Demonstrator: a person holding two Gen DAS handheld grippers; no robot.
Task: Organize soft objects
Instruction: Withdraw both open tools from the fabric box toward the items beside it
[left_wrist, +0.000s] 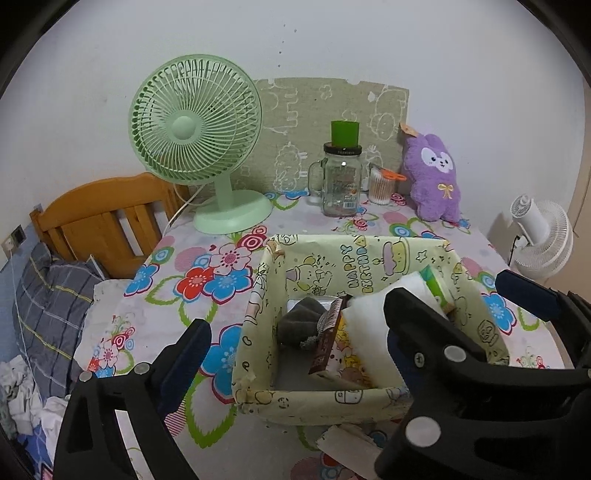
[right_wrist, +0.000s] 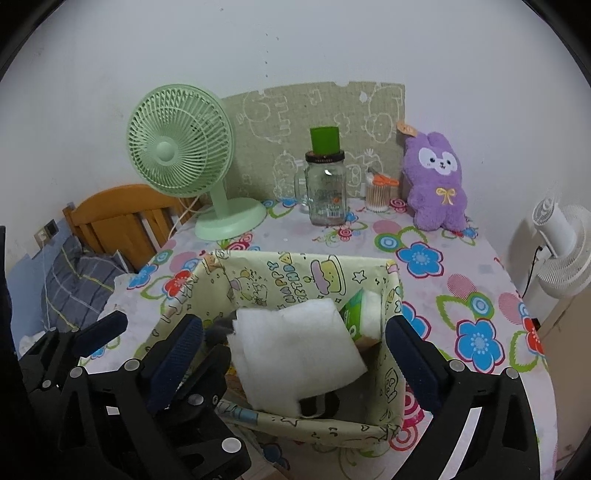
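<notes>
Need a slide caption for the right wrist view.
Open right gripper above white padding sheet in the paper-lined box; purple plush waits behind.

White padding in box, tongs agape

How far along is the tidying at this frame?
Done: white pad, grey cloth and tissue pack sit in the box. In hand: nothing; left gripper and right gripper are open. Possibly left: purple plush at the wall.
</notes>
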